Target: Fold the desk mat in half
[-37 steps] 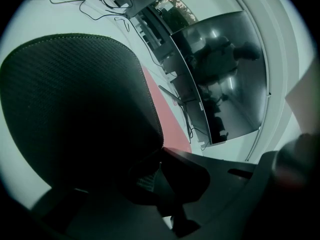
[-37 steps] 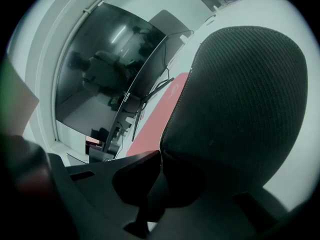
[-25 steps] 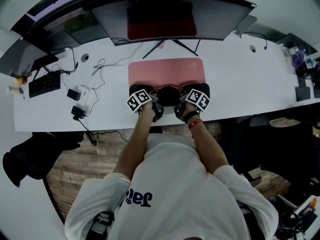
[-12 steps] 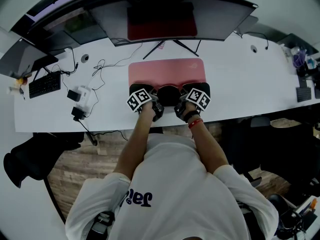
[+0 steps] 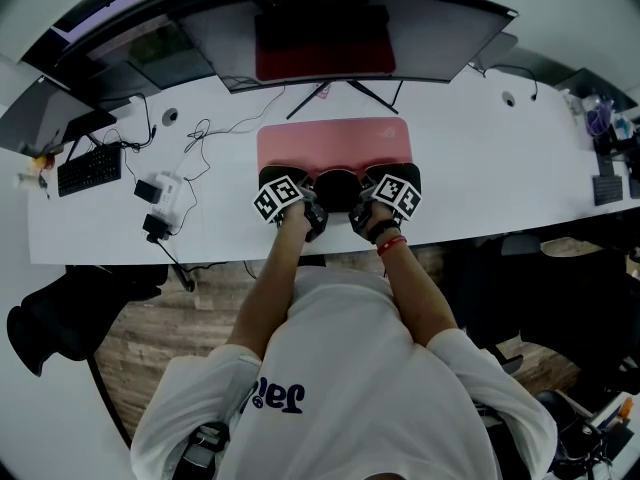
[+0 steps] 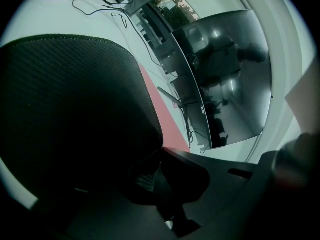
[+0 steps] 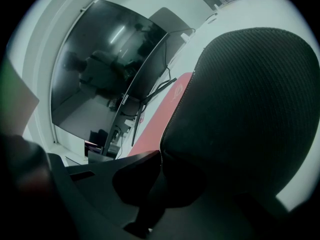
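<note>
The pink desk mat [image 5: 335, 143] lies in the middle of the white desk [image 5: 480, 168], just in front of the curved monitor [image 5: 340, 28], with its long axis running left to right, parallel to the desk's near edge. Its far part rests flat with the pink face up, and a faint mark shows near its far right corner. The near long edge is raised off the desk and curls back, so the black textured underside [image 5: 338, 186] faces up in a dark band between the two marker cubes. The left gripper [image 6: 159, 159] is clenched on the near left corner of the mat: in the left gripper view its dark jaws pinch the rim, and the black weave bulges over the left half of the picture, with a pink strip beyond it. The right gripper [image 7: 160, 156] is clamped likewise on the near right corner, the mat's underside swelling over the right side of its view. In both gripper views the jaw tips are dark against the black underside and hard to separate from it. From the head view the grippers' bodies and the person's hands cover the mat's near corners, and the monitor's top is cut off by the frame. A keyboard [image 5: 88, 166] sits far to the left, and a white device [image 5: 165, 190] with loose cables [image 5: 205, 133] lies between it and the mat
</note>
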